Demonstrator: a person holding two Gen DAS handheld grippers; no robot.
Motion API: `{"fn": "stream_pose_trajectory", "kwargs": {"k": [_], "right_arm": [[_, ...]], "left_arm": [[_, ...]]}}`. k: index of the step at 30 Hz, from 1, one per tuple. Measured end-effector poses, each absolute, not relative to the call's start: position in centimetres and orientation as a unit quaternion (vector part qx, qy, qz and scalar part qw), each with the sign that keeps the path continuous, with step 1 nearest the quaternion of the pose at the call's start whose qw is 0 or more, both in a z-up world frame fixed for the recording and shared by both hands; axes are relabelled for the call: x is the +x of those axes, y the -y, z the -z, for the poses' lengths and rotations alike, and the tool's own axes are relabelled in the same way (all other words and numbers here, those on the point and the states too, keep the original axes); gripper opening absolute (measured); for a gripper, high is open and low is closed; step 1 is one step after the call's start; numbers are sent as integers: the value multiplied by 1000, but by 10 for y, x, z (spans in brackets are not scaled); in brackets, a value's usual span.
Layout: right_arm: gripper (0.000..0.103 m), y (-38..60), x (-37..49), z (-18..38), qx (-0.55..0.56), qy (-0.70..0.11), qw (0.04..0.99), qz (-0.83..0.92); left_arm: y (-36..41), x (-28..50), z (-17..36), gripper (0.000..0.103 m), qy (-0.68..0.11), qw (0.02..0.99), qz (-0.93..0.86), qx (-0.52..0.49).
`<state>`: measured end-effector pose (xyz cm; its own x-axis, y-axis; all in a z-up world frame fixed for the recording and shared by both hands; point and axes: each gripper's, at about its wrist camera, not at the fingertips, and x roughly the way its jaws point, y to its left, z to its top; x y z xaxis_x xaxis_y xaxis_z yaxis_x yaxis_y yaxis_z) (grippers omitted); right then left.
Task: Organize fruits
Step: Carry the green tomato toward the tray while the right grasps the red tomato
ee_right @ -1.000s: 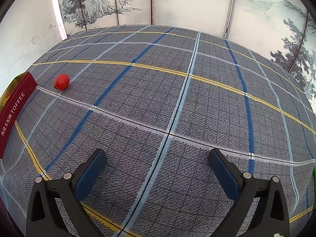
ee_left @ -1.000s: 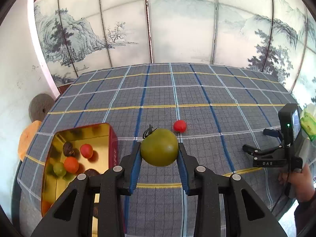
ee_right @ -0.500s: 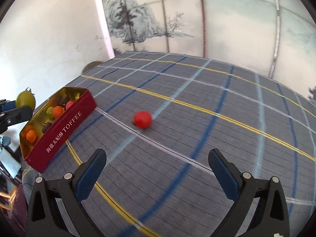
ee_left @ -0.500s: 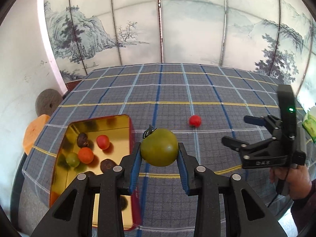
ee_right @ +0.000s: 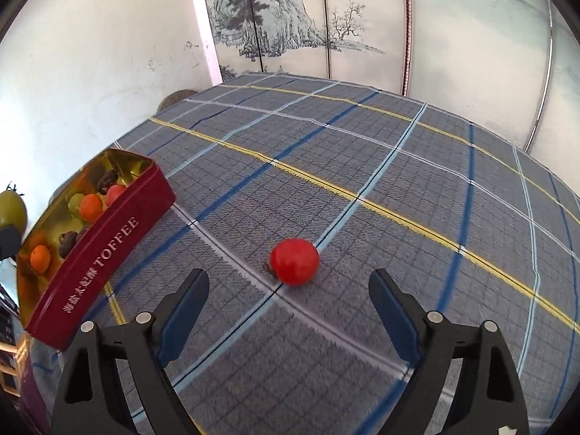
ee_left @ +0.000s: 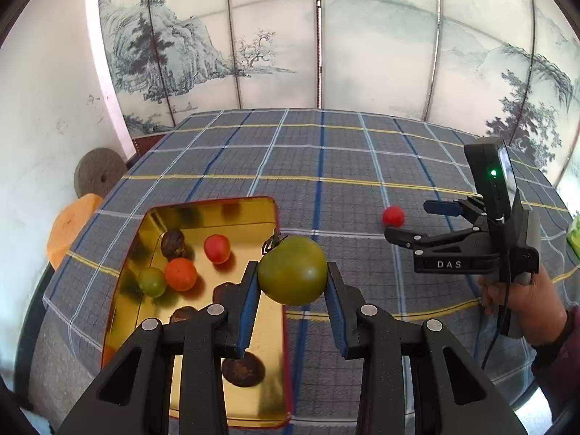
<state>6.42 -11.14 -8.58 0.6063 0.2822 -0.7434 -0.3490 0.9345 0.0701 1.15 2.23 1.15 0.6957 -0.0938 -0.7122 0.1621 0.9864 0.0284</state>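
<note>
My left gripper (ee_left: pixel 292 290) is shut on a green tomato (ee_left: pixel 292 270) and holds it above the right edge of the gold and red toffee tin (ee_left: pixel 203 210). The tin holds several small fruits, red, orange, green and dark brown. A red tomato (ee_right: pixel 294 261) lies on the checked cloth just ahead of my right gripper (ee_right: pixel 288 290), which is open and empty. In the left wrist view the red tomato (ee_left: pixel 393 215) lies close to the right gripper (ee_left: pixel 417 222). The tin (ee_right: pixel 98 264) stands at the left of the right wrist view.
The checked tablecloth (ee_left: pixel 326 159) covers the table up to a painted folding screen (ee_left: pixel 319 36). An orange cushion (ee_left: pixel 69 224) and a grey round stone (ee_left: pixel 99 172) sit beyond the table's left edge. A green item (ee_left: pixel 574 232) shows at the far right.
My left gripper has carried the green tomato left, over the tin's edge. My right gripper has swung left and closed in on the red tomato.
</note>
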Motion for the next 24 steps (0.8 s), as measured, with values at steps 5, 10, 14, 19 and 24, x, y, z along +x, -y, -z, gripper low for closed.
{"fn": "stream_pose_trajectory", "kwargs": {"k": [5, 10, 14, 19, 24], "right_arm": [[75, 107, 77, 96, -51, -419, 890, -172], [62, 102, 90, 102, -60, -430, 885, -167], [34, 99, 92, 101, -70, -430, 884, -167], [30, 105, 80, 98, -45, -430, 887, -162], [30, 119, 52, 96, -15, -421, 896, -141]], "left_arm": [[-33, 15, -7, 36, -389, 918, 66, 37], [-40, 18, -7, 36, -390, 918, 60, 32], [-49, 17, -6, 36, -393, 918, 51, 25], [-65, 12, -3, 36, -396, 917, 35, 18], [-78, 5, 3, 36, -399, 917, 15, 22]]}}
